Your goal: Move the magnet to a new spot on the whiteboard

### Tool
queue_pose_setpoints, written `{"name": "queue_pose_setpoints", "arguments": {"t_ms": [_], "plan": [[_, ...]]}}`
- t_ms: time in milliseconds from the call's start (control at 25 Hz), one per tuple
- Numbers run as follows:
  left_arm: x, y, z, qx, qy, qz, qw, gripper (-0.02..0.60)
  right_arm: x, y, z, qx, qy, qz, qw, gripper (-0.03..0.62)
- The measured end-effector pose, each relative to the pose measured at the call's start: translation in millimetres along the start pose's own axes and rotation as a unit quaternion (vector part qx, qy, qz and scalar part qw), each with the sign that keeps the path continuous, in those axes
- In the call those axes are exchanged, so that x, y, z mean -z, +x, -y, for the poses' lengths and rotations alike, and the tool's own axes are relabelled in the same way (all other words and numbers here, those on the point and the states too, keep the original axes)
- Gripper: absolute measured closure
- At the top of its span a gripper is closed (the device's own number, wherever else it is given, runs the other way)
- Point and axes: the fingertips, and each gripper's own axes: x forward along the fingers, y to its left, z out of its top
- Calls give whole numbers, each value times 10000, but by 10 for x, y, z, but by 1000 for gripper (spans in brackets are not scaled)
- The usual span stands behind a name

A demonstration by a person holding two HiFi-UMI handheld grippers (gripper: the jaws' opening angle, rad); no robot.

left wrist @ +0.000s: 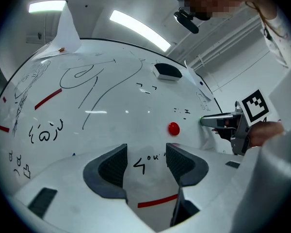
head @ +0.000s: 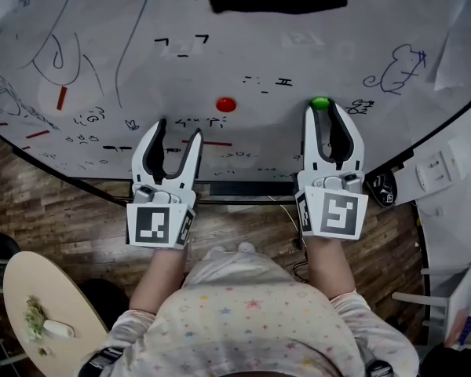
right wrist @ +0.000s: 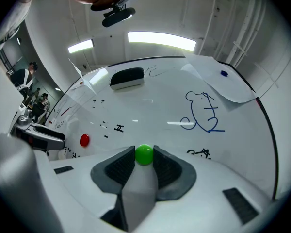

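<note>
Grasp step in hand: my right gripper [right wrist: 144, 155] clamping green magnet [head: 320, 103], sitting near whiteboard [head: 298, 61] bottom edge, right of red magnet [head: 226, 104]. My left gripper [left wrist: 145, 160] hovering, jaws apart, holding nothing. Next, I'm judging: pulling magnet free, carrying to bare patch.

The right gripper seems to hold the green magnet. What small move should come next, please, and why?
Probably pull the small round green magnet slightly off the white whiteboard. The right gripper has its jaws shut on it, so the grasp looks done, while the left gripper stands open and empty.
</note>
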Motion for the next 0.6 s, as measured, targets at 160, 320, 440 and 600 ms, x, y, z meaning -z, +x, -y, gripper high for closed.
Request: {"name": "queue_pose_setpoints", "arguments": {"t_ms": [160,320,440,600], "plan": [[-10,-11,9,8,18,-5,10000,351,1,-2,2,-9,20,-8,10000,476],[-24,-17,23,25,39,-6,10000,351,-44,-39,26,35,34,79,10000,477],[-31,-11,45,53,44,-11,10000,351,-81,-70,36,41,7,113,9999,476],[-43,-4,107,120,47,-7,9999,351,-81,-107,65,52,9,97,9999,477]]}}
